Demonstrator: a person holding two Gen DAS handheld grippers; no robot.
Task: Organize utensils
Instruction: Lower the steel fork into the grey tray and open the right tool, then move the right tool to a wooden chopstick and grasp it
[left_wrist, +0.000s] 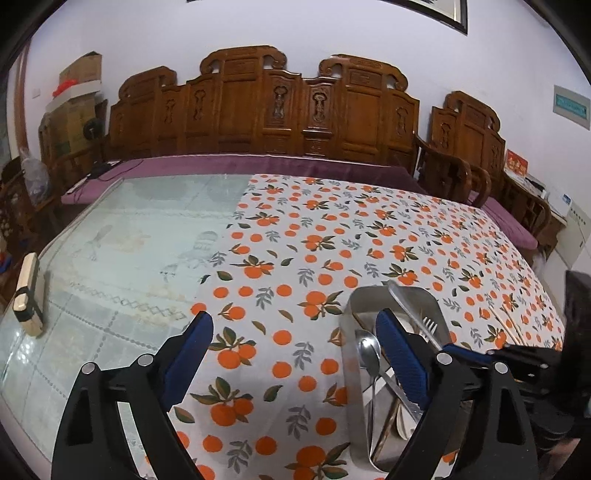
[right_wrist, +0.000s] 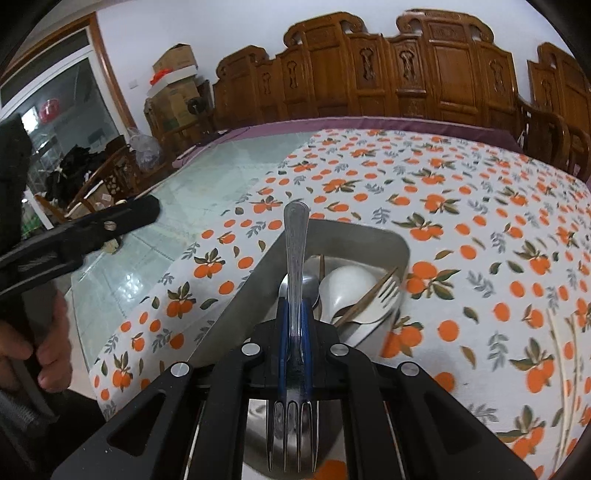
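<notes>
A steel tray (left_wrist: 348, 373) lies on the orange-print cloth (left_wrist: 295, 236). In it are a metal spoon (left_wrist: 369, 350), a fork (left_wrist: 431, 326) and other utensils. My left gripper (left_wrist: 297, 338) hangs open just left of the tray with nothing between its fingers; its right finger (left_wrist: 397, 354) overlaps the tray. My right gripper (right_wrist: 294, 314) is shut on a steel fork (right_wrist: 295, 251) above the tray (right_wrist: 240, 295), handle pointing away and tines toward the camera. Below it lie a white spoon (right_wrist: 347, 284), a pale fork (right_wrist: 388, 291), brown chopsticks (right_wrist: 364, 301) and a metal spoon (right_wrist: 308, 286).
The left half of the table is bare glass (left_wrist: 110, 258), with a wooden block (left_wrist: 28, 295) near its left edge. Thin sticks (right_wrist: 557, 354) lie on the cloth right of the tray. A carved wooden bench (left_wrist: 258, 110) runs behind the table. A person's hand (right_wrist: 51, 350) holds the left gripper.
</notes>
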